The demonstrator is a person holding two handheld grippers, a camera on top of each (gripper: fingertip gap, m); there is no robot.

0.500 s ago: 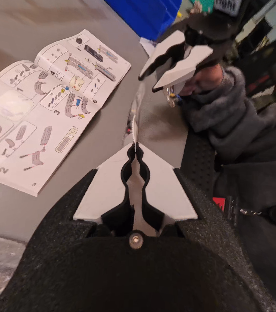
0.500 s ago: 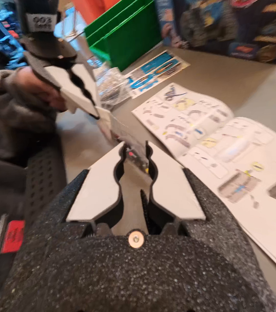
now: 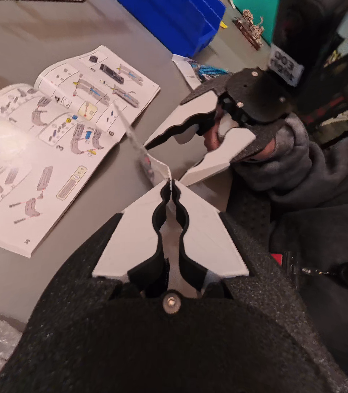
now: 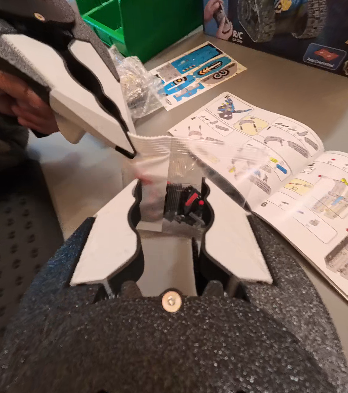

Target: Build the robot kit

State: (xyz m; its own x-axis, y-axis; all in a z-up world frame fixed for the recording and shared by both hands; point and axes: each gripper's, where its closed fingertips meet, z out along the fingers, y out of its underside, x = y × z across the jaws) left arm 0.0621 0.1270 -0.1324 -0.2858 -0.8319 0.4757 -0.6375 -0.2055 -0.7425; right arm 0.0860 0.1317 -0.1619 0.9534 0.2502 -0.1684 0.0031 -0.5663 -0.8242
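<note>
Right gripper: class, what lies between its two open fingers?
In the right wrist view, the clear plastic bag of small dark parts hangs between the right gripper's fingers; the left gripper pinches its top edge.

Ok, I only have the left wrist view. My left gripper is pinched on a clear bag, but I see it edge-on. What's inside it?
Observer: Small black and grey pieces, a few of them red, sit at the low end of the clear bag.
Operator: Where is that end relative to the right gripper?
Observer: Between the open fingers of the right gripper. I cannot tell if they touch it.
Operator: What lies behind the left gripper?
Observer: Beyond the left gripper, a sticker sheet lies beside a crumpled wrapper, in front of a green bin.
</note>
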